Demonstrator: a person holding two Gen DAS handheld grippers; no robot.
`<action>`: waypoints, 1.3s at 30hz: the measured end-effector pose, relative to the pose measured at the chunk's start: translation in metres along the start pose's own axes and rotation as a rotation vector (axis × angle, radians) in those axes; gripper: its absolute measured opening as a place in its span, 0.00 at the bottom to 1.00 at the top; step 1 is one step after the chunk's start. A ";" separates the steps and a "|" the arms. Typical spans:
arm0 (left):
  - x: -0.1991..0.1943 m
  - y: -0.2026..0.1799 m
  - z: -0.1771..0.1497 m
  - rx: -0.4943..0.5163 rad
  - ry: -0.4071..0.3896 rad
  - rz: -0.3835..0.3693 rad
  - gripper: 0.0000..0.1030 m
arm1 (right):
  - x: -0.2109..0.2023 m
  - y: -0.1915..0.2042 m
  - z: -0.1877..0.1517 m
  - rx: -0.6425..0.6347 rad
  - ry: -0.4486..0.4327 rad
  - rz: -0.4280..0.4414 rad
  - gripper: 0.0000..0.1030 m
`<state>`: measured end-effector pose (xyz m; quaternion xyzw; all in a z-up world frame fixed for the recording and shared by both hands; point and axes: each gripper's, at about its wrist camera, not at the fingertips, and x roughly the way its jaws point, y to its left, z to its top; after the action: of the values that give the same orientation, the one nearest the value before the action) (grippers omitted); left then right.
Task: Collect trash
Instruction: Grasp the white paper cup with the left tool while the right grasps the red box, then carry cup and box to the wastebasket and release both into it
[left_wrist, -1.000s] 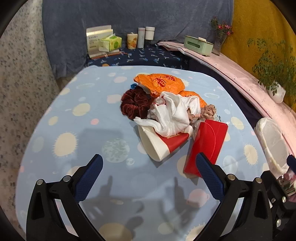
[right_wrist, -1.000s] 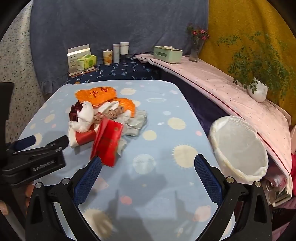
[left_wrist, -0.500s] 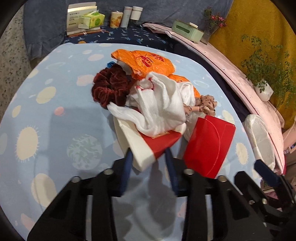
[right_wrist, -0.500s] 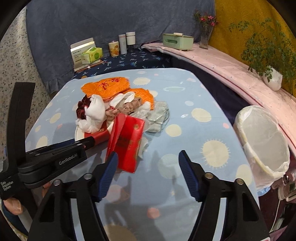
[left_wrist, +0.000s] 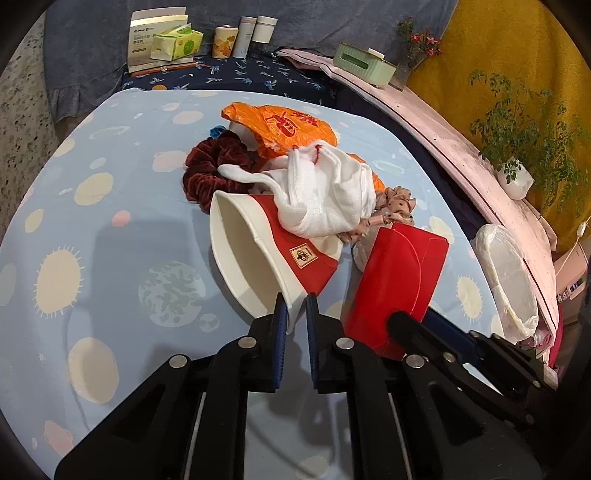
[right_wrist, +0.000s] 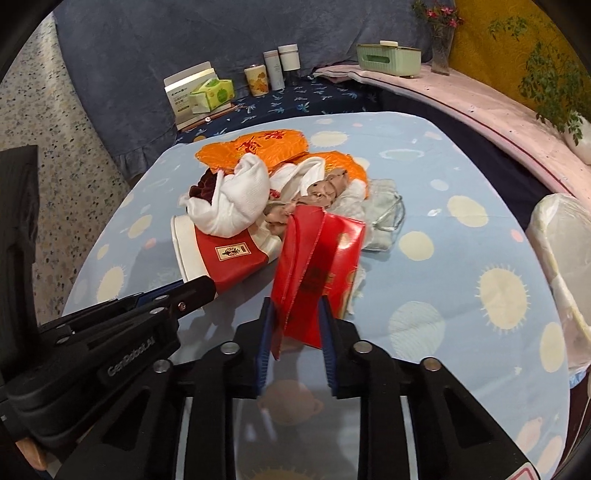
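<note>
A pile of trash lies on the blue dotted tablecloth. My left gripper is shut on the rim of a red and white paper cup, which lies on its side; it also shows in the right wrist view. My right gripper is shut on a red packet, tilted up off the table; it also shows in the left wrist view. A white cloth, an orange bag and a dark red scrunchie lie behind the cup.
A white-lined bin stands off the table's right edge. A spotted beige scrunchie and a clear wrapper lie in the pile. Boxes and jars stand on the far shelf. A potted plant is at the right.
Both grippers moved in on the pile and closed: the left on the cup's rim, the right on the red packet, which now stands tilted up.
</note>
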<state>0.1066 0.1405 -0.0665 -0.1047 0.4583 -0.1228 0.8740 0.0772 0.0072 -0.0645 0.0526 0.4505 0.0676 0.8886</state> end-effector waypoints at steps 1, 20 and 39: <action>-0.001 0.001 0.000 -0.001 0.000 -0.001 0.08 | 0.001 0.002 0.000 0.000 0.001 0.006 0.11; -0.059 -0.031 -0.006 0.037 -0.090 -0.002 0.02 | -0.071 -0.010 0.008 -0.003 -0.154 0.041 0.01; -0.084 -0.179 0.005 0.237 -0.169 -0.160 0.02 | -0.162 -0.121 0.007 0.126 -0.338 -0.073 0.01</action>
<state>0.0437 -0.0028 0.0545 -0.0471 0.3557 -0.2357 0.9032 -0.0033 -0.1397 0.0496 0.1025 0.2997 -0.0029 0.9485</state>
